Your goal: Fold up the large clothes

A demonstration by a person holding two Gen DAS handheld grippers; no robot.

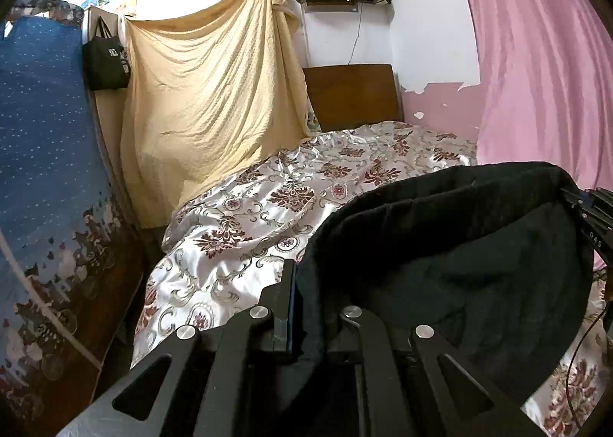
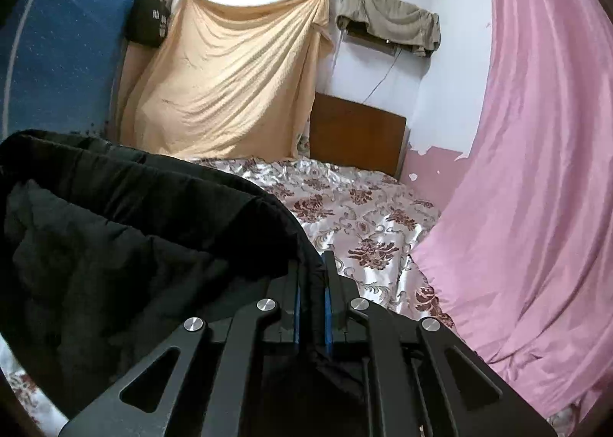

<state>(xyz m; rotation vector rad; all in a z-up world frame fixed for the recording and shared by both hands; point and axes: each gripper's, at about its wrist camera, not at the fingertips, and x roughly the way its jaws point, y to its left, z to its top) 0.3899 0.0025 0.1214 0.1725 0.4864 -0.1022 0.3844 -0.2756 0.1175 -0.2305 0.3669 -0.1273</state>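
Holding a black padded garment (image 1: 459, 245) up off the bed (image 1: 237, 230), you have one end of its top edge pinched in each tool. Your left gripper (image 1: 306, 306) has its jaws nearly closed on the fabric, which bunches between the pads and hides the far finger. Your right gripper (image 2: 312, 295) has its jaws closed on a thin fold of the same edge, with blue pad lining showing on both sides of the cloth. The garment sags between them, its bulk hanging over the near part of the floral bedspread, with the headboard end of the bed bare of clothing. This looks like the lift-and-spread step before a fold. Your next move probably calls for keeping both pinches firm and carrying the edge forward to lay the cloth flat, without letting the heavy middle drag.
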